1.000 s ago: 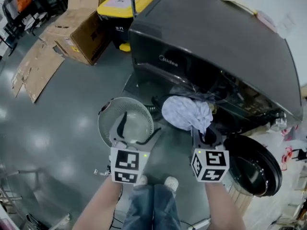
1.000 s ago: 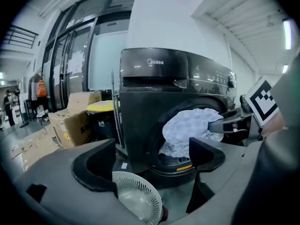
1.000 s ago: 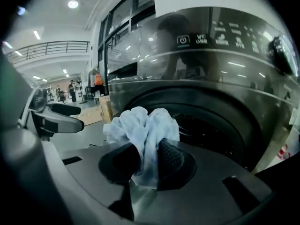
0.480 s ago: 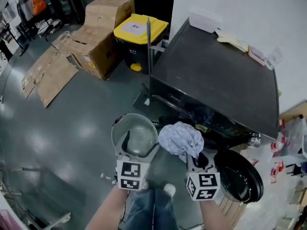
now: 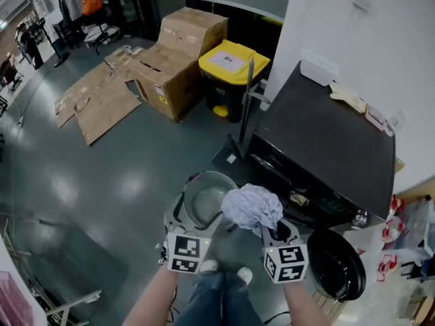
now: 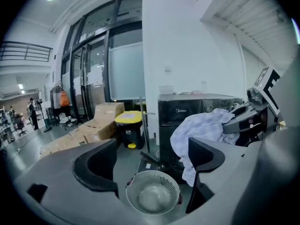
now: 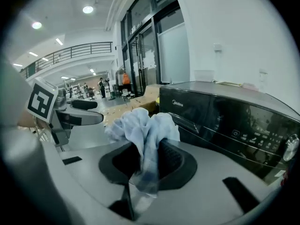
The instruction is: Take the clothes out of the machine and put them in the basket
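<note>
The right gripper [image 5: 275, 232] is clenched on a pale crumpled garment [image 5: 253, 208], held clear of the washing machine [image 5: 326, 148], presumably for transfer to the white basket [image 5: 192, 208] just left. The left gripper [image 5: 198, 217] is released, empty, over it.

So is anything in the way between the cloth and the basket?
Nothing visible blocks it. The right gripper holds the white cloth in the air just beside the round basket, whose open top is empty. Only the open left gripper hangs over the basket's near edge.
</note>
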The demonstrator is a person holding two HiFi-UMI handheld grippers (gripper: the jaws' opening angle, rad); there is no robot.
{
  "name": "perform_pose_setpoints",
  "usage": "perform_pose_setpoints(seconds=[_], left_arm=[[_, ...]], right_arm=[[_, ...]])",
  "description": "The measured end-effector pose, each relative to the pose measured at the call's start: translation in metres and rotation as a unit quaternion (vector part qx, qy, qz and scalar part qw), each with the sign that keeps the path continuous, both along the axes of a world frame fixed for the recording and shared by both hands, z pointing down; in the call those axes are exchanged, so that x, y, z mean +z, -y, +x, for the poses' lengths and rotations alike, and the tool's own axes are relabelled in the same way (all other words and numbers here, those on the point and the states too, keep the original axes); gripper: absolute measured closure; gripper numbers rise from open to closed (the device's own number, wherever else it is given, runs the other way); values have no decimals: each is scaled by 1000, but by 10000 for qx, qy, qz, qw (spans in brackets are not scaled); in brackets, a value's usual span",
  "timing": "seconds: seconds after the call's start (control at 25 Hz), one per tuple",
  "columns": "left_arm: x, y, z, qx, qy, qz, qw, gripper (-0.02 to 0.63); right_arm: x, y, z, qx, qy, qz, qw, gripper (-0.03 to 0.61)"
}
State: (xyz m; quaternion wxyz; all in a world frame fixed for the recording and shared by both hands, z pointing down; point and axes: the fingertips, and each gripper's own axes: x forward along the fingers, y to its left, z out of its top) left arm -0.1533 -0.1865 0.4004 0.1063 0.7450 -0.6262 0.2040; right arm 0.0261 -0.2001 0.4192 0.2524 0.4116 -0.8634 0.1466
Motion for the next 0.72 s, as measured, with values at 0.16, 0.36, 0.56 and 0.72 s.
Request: perform_pose_setpoints(seconds=[0.16, 0.36, 0.56, 0.72], left_arm=[[-13, -18, -46, -368, 60, 24, 9993, 140], [-28, -38, -105, -862, 83, 77, 9962, 147], [-36, -54, -152, -1225, 101, 100, 9924, 150], [-31, -65, -168, -1365, 74, 35, 9906, 150]], right_arm=[[-5, 5, -41, -224, 33, -62, 9997, 488], [-4, 16, -91, -397, 150, -223, 9989, 486], [22, 28, -133, -427, 63, -490, 9979, 384], [46, 23, -144, -408, -212, -690, 9966, 239]])
